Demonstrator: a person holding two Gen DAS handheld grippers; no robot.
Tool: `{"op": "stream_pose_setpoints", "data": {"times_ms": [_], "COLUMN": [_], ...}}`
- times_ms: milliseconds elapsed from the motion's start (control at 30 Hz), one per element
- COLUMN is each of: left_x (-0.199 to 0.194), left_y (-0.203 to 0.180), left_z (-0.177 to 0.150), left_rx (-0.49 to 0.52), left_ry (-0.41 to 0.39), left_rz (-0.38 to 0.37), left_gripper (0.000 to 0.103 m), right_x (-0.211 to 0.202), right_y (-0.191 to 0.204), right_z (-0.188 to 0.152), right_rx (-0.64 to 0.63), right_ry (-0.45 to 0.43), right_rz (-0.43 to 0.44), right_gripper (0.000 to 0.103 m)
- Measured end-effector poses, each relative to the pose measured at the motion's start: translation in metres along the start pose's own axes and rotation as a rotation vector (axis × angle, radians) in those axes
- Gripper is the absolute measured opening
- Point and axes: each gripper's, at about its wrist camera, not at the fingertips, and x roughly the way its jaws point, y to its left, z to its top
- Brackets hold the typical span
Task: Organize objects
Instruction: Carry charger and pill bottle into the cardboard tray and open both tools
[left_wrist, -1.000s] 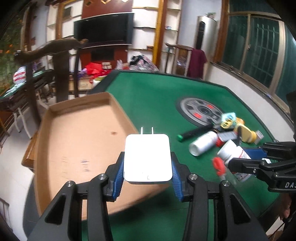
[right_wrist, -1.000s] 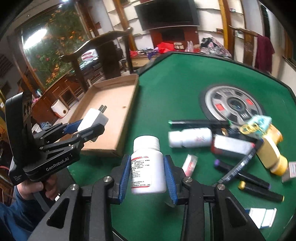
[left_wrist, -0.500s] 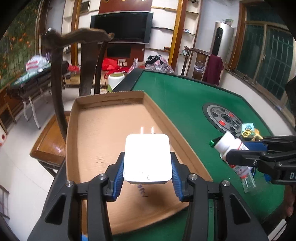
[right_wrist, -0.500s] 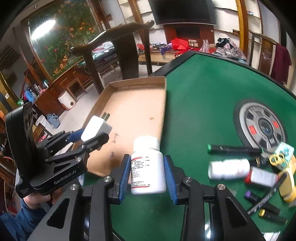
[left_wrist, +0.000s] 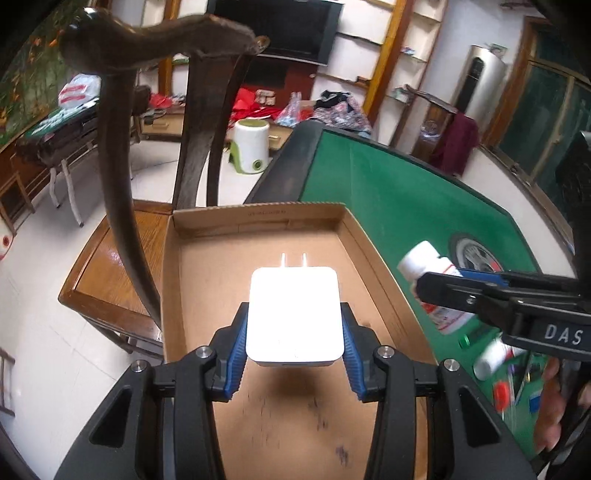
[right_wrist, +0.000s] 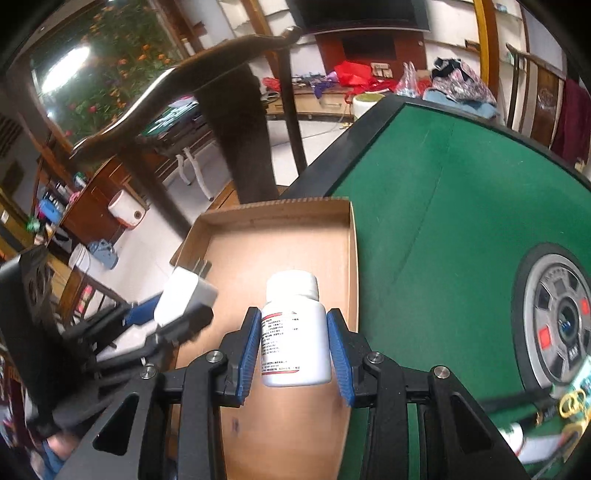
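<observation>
Left wrist view first: the left tool (left_wrist: 293, 347) is clamped on a white square wall charger (left_wrist: 293, 317), blue pads pressing its two side edges. It hangs above the shallow brown cardboard tray (left_wrist: 258, 221), over the tray's near half, clear of the floor. Its two metal prongs point away, toward the tray's far wall, so the plug's axis runs near to far.

Over on the right wrist view, the right tool (right_wrist: 295, 354) grips a white plastic pill bottle (right_wrist: 295, 332) around its body, cap toward the far end, long axis running near to far and tipped down. It hovers above the tray too, close to the right wall beside the green felt worktop (right_wrist: 461, 221).

What to watch: both tools crowd the same tray, the charger just left of the bottle, so a careless release could knock them together. The round bottle, dropped on its side, may well roll. And the tray overhangs the worktop's left edge near the dark wooden chair (left_wrist: 122, 155), so a hard drop at that side could tip it.
</observation>
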Motion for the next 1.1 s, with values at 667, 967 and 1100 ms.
{"op": "stream_pose_setpoints", "data": {"times_ms": [667, 967, 1100], "left_x": [0.086, 0.092, 0.091], "left_y": [-0.008, -0.010, -0.004], "left_z": [0.006, 0.009, 0.013], "left_rx": [-0.095, -0.092, -0.119], "left_ry": [0.092, 0.059, 0.034], "left_rz": [-0.004, 0.000, 0.013], "left_gripper": [0.044, 0.050, 0.064], "right_x": [0.095, 0.102, 0.094], "right_y": [-0.024, -0.028, -0.029], "right_z": [0.055, 0.059, 0.058], "right_rx": [0.088, 0.097, 0.110], "right_ry": [0.077, 0.092, 0.084], "right_rz": [-0.048, -0.059, -0.037], "right_gripper": [0.040, 0.041, 0.047]}}
